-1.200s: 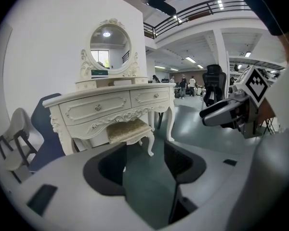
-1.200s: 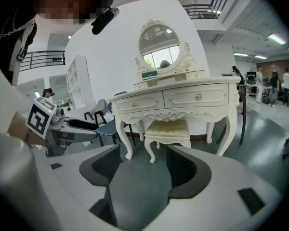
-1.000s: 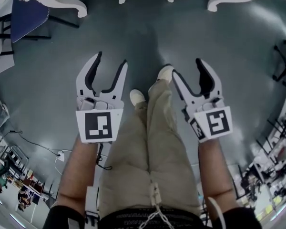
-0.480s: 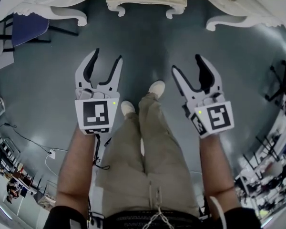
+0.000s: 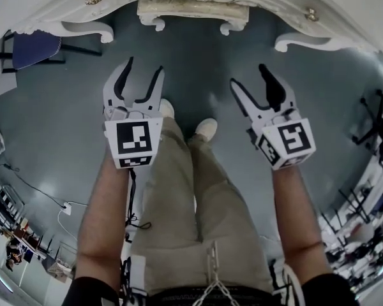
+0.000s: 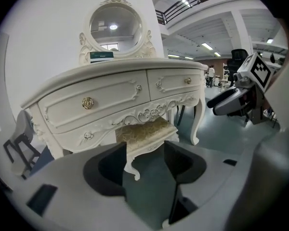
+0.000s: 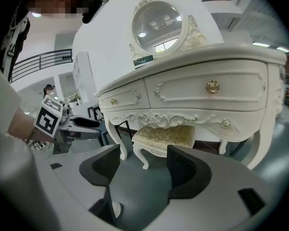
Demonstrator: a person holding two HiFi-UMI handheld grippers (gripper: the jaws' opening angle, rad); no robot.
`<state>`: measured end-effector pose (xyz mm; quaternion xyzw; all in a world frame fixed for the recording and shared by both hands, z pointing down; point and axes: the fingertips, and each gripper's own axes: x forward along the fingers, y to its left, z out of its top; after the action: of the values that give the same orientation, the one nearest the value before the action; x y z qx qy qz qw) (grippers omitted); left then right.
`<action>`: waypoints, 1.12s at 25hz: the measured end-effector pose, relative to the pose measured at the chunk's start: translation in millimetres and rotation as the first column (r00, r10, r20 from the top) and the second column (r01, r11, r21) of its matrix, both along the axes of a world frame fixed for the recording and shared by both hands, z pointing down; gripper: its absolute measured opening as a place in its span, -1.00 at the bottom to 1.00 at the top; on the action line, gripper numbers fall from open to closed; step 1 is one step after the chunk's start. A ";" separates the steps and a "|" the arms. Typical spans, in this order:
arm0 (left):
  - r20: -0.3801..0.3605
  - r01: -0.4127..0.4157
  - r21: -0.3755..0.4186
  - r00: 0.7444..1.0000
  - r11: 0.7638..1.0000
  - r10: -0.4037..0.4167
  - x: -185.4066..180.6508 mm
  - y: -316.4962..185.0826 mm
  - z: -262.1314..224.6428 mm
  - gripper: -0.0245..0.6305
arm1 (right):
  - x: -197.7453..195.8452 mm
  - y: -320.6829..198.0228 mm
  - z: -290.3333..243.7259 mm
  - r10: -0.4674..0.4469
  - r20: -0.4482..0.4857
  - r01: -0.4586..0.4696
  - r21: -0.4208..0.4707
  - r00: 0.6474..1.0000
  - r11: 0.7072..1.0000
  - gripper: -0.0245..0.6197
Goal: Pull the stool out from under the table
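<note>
A white carved stool (image 5: 193, 10) with a gold patterned seat (image 6: 147, 130) (image 7: 166, 135) stands tucked under the white dressing table (image 5: 45, 8) (image 6: 111, 97) (image 7: 192, 93). My left gripper (image 5: 139, 74) (image 6: 143, 165) is open and empty, a short way in front of the stool. My right gripper (image 5: 247, 81) (image 7: 144, 170) is also open and empty, at about the same distance. Both point at the stool, and neither touches it.
The person's legs and white shoes (image 5: 206, 129) stand on the grey floor (image 5: 198, 75) between the grippers. A dark chair (image 5: 37, 46) sits at the table's left end, and black chair frames (image 5: 376, 116) stand at the right. An oval mirror (image 6: 115, 28) tops the table.
Both grippers have moved forward towards the table with the person's steps. The table's front and the stool have come into the head view. The jaws stayed equally wide.
</note>
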<state>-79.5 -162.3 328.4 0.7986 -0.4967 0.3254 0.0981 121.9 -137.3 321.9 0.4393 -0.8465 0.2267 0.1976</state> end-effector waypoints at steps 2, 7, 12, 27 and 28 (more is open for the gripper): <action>0.001 -0.009 -0.007 1.000 1.000 0.009 0.5 -11.4 10.0 -0.18 | 2.2 -11.5 10.0 0.014 -0.003 -0.014 -0.007 1.000 1.000 -0.05; -0.010 0.001 -0.054 1.000 0.999 -0.002 -9.3 -35.7 43.5 -0.18 | -1.6 -34.6 40.6 0.024 -0.030 -0.024 -0.028 0.999 0.999 -0.05; 0.017 -0.010 -0.100 1.000 0.995 0.012 -16.8 -63.2 86.4 -0.18 | -4.5 -62.4 66.6 0.038 -0.046 -0.040 -0.046 0.998 0.998 -0.05; 0.076 -0.006 -0.198 0.997 0.980 0.022 -33.3 -145.4 180.9 -0.18 | 20.3 -149.1 169.4 0.040 -0.229 -0.069 -0.120 0.973 0.990 -0.05; 0.090 -0.004 -0.207 0.996 0.978 0.024 -33.5 -149.7 188.2 -0.18 | 26.0 -153.6 177.5 0.049 -0.248 -0.084 -0.132 0.968 0.988 -0.05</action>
<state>-112.9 -311.9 516.6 0.7717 -0.4585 0.4125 0.1553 147.9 -290.9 499.4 0.4768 -0.7825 0.2369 0.3228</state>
